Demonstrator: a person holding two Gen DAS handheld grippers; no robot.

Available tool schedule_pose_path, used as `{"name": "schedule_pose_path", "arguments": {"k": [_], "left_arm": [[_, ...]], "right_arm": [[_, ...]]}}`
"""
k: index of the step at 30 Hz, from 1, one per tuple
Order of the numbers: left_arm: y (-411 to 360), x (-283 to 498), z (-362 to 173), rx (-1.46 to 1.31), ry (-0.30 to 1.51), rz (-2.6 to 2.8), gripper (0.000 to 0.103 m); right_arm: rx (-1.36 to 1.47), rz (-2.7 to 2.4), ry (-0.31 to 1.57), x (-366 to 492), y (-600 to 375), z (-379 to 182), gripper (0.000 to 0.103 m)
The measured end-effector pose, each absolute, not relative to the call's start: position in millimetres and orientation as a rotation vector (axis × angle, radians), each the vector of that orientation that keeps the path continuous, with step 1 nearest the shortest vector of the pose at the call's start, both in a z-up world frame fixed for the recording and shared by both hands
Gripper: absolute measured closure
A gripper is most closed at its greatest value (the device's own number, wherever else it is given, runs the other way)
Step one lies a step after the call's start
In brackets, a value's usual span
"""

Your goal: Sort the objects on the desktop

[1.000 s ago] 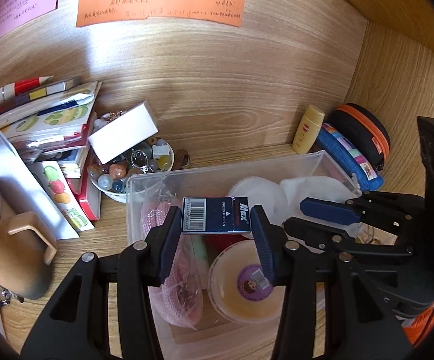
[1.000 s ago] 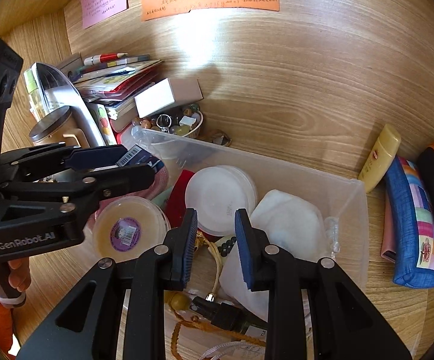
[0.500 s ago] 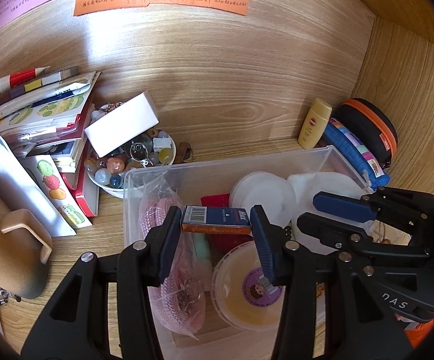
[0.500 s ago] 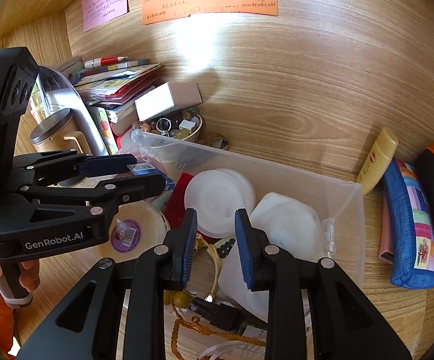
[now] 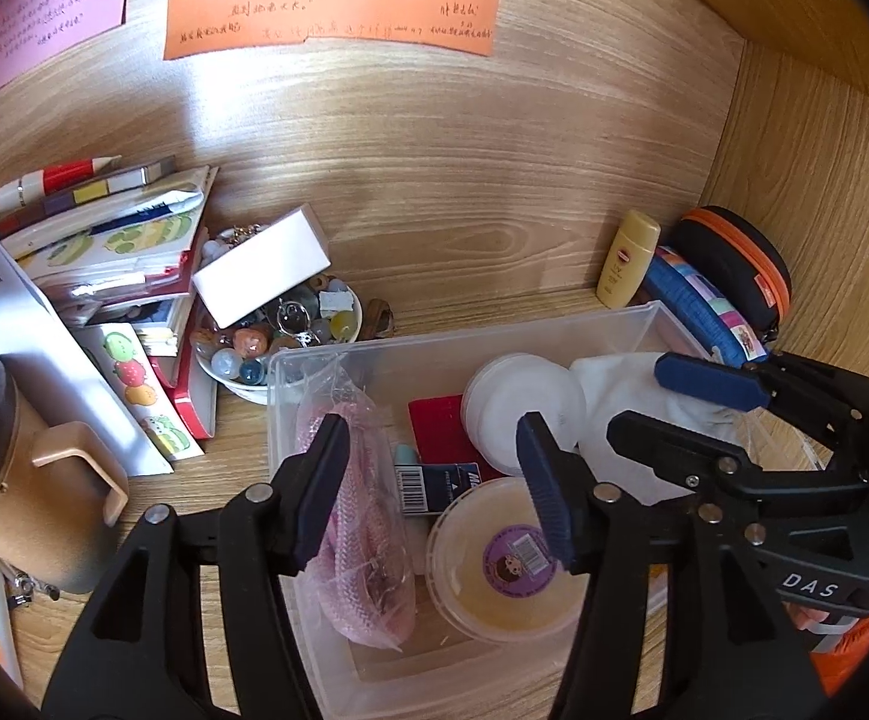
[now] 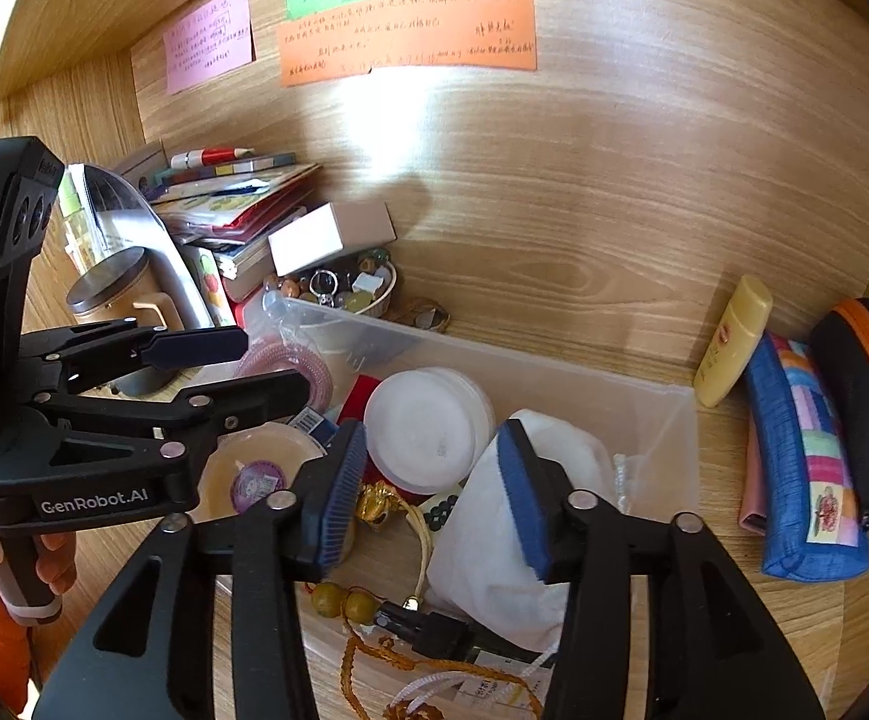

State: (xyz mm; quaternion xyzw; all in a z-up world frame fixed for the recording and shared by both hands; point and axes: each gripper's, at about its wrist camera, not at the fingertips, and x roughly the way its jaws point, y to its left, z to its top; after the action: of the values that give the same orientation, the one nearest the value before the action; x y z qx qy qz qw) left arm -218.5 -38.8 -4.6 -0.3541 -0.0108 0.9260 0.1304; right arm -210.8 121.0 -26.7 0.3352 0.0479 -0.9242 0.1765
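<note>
A clear plastic bin [image 5: 464, 336] [image 6: 554, 360] sits on the wooden desk. My left gripper [image 5: 434, 480] [image 6: 266, 363] hovers over its left half with its jaws opening. A small dark blue box with a barcode [image 5: 434, 487] lies in the bin below them, free of both pads. It rests between a pink mesh bag [image 5: 356, 510] and a round tub with a purple sticker [image 5: 512, 558]. My right gripper [image 6: 431, 480] [image 5: 662, 396] is over the bin's right half. Its jaws are opening with nothing held, above a white pouch [image 6: 524, 540] and a gold charm [image 6: 377, 504].
A bowl of beads [image 5: 278, 342] with a white box [image 5: 260, 273] on it stands behind the bin, beside a stack of books [image 5: 104, 252] and a tan mug [image 5: 32, 480]. A yellow bottle [image 6: 731, 339], blue pencil case [image 6: 806, 462] and black-orange case [image 6: 860, 402] lie to the right.
The left gripper let go of the blue box, which dropped into the bin. The right gripper's jaws went from shut to apart. Neither hand shifted much.
</note>
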Motion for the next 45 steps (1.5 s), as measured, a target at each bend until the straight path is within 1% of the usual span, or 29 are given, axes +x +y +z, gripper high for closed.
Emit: {"name": "schedule_pose_path", "arguments": {"k": [1, 4, 8, 9, 10, 12, 14, 16, 17, 18, 23, 27, 32, 45], "left_arm": [[-39, -217, -3, -1.022, -0.026, 2.698, 0.039], [-39, -212, 1, -1.002, -0.017, 2.710, 0.037], [-41, -206, 6, -0.981, -0.013, 2.721, 0.036], [-42, -205, 7, -0.977, -0.014, 2.725, 0.035], [-42, -203, 8, -0.974, -0.015, 2.728, 0.031], [-44, -199, 11, -0.961, -0.016, 2.746, 0.022], [-45, -195, 13, -0.953, -0.013, 2.754, 0.022], [-46, -192, 15, -0.951, -0.010, 2.760, 0.020], [-46, -189, 15, -0.954, -0.008, 2.766, 0.016], [-46, -188, 16, -0.954, -0.009, 2.772, 0.009], [-50, -175, 19, -0.942, -0.034, 2.792, 0.006], [-50, -164, 21, -0.935, -0.030, 2.817, 0.002], [-47, -147, 24, -0.915, -0.011, 2.860, 0.002], [-39, -94, 40, -0.803, -0.010, 2.926, 0.002]], "right_arm": [[0.942, -2.625, 0.141, -210, 121, -25, 0.052], [0.917, -2.644, 0.161, -206, 121, -20, 0.048], [0.883, -2.676, 0.186, -199, 121, -12, 0.033], [0.877, -2.684, 0.192, -198, 122, -10, 0.031], [0.870, -2.692, 0.201, -196, 122, -8, 0.028], [0.862, -2.709, 0.215, -193, 123, -5, 0.025], [0.860, -2.721, 0.223, -190, 124, -3, 0.019], [0.861, -2.733, 0.230, -187, 126, -2, 0.018], [0.863, -2.734, 0.231, -186, 126, -2, 0.017], [0.870, -2.734, 0.231, -185, 127, -2, 0.016], [0.913, -2.728, 0.246, -178, 127, -5, 0.009], [0.929, -2.731, 0.260, -169, 127, -7, 0.009], [0.934, -2.749, 0.284, -156, 129, -6, 0.009], [0.846, -2.825, 0.268, -103, 146, 12, 0.008]]}}
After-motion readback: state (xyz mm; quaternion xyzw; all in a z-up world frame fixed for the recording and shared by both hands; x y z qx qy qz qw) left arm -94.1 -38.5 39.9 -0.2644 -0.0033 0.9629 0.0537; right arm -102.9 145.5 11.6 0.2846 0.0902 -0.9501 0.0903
